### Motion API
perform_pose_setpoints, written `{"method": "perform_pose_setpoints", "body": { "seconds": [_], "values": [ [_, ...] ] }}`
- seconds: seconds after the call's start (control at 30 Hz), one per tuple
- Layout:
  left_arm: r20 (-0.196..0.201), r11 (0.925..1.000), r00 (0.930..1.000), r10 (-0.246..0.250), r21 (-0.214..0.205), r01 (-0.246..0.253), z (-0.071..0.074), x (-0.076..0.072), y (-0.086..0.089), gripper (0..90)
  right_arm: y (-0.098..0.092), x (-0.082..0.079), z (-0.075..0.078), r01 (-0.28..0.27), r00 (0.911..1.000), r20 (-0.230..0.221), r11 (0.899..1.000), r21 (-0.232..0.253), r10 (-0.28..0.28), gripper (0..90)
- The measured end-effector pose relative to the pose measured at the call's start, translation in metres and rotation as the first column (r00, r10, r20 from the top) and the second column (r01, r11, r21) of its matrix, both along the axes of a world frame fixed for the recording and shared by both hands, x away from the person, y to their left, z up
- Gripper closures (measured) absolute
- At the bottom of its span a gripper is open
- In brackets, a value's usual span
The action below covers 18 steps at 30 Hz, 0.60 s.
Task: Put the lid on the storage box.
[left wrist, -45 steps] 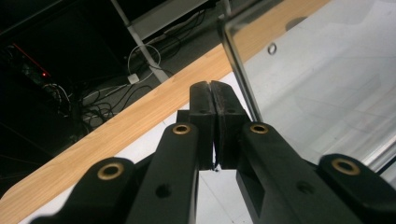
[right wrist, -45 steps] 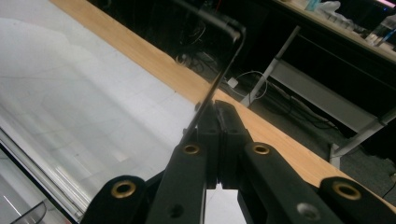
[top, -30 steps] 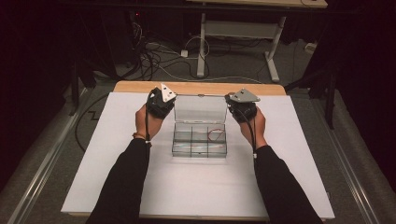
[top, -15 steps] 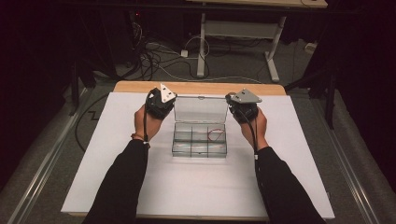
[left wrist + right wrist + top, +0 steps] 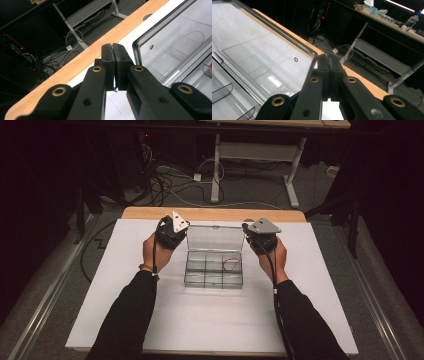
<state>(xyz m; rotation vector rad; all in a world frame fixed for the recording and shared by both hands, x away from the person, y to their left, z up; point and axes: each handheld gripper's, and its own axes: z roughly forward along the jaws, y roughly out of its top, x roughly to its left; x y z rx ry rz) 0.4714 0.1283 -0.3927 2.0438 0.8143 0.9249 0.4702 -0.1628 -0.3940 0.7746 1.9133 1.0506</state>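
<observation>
1. Far left on the floor, a tangle of cables [image 5: 165,182] sits behind the tabletop [image 5: 125,320], well clear of everything.
2. Left gripper [image 5: 171,231] hangs just beside the left top corner of the lid [image 5: 215,237], fingers [image 5: 108,53] pressed together with nothing between them.
3. Middle: the clear compartment box [image 5: 214,270] sits open on the white tabletop, lid standing up at the back, a red wire loop [image 5: 231,265] in its upper right compartment.
4. Right gripper [image 5: 260,237] is by the lid's right top corner, fingers [image 5: 335,67] closed tight too, empty.
5. Behind, a grey desk frame [image 5: 255,155] stands on the floor.
</observation>
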Motion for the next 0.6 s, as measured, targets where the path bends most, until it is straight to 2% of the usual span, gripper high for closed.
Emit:
{"method": "perform_pose_setpoints", "body": {
  "seconds": [0.07, 0.37, 0.6],
  "values": [
    [0.004, 0.9998, 1.0000, -0.004, -0.019, 0.004, 0.001, -0.001, 0.001, 85.5, 0.000, -0.001, 0.000, 0.002, 1.0000, 0.001, 1.000, 0.000, -0.002, 90.0],
    [0.015, 0.9987, 0.9998, -0.011, -0.049, 0.012, 0.004, -0.006, 0.004, 85.4, 0.002, -0.007, 0.003, 0.018, 0.9998, 0.006, 0.999, 0.030, -0.019, 90.0],
    [0.021, 0.9984, 0.9996, -0.017, -0.053, 0.018, 0.003, -0.009, 0.005, 85.4, 0.003, -0.011, 0.002, 0.026, 0.9996, 0.006, 0.999, 0.028, -0.027, 90.0]
  ]
}}
